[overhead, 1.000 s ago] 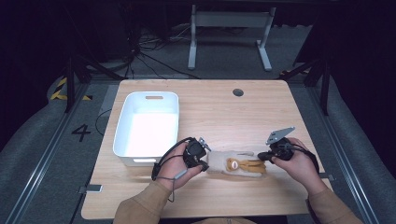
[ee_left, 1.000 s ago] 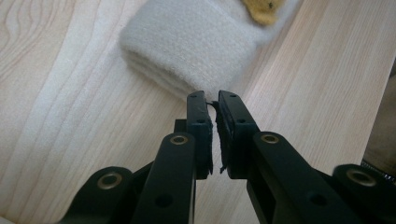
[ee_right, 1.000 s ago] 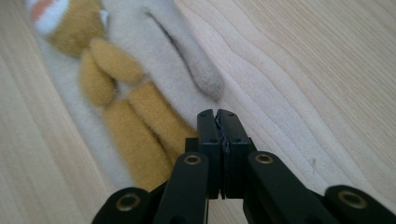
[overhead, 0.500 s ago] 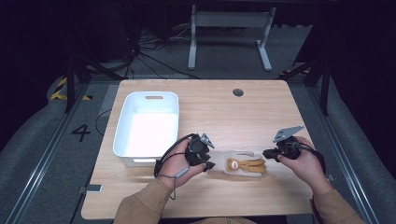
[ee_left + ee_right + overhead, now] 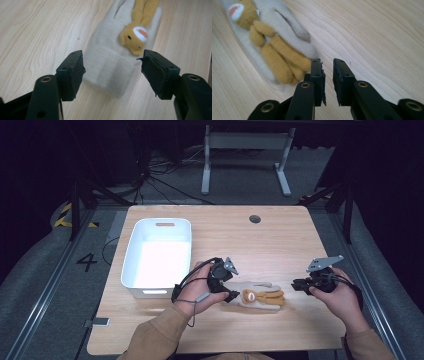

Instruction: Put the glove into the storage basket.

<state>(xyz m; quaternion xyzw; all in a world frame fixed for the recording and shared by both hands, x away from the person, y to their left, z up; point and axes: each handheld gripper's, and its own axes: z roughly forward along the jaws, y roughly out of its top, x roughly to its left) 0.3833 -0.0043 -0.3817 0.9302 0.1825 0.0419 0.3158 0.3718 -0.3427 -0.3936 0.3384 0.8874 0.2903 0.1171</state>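
A cream glove (image 5: 260, 296) with a tan plush animal sewn on it lies flat on the wooden table (image 5: 280, 245), between the two hands. My left gripper (image 5: 231, 295) is open at the cuff end. In the left gripper view the glove's cuff (image 5: 110, 67) lies below and between the left gripper's (image 5: 112, 72) spread jaws, untouched. My right gripper (image 5: 298, 285) sits to the right of the glove's fingers. In the right gripper view the right gripper's (image 5: 327, 67) jaws stand almost together with nothing between them, just beside the tan fingertips of the glove (image 5: 274, 37).
A white plastic bin (image 5: 165, 222) stands at the table's left, close behind the left hand. A round cable hole (image 5: 255, 219) sits near the far edge. Bare wood lies behind the glove and to the right. A metal stand (image 5: 245, 150) is on the floor beyond.
My right gripper has drawn a short way to the right, off the glove's fingers. The left gripper has stayed at the cuff. The glove has hardly moved.
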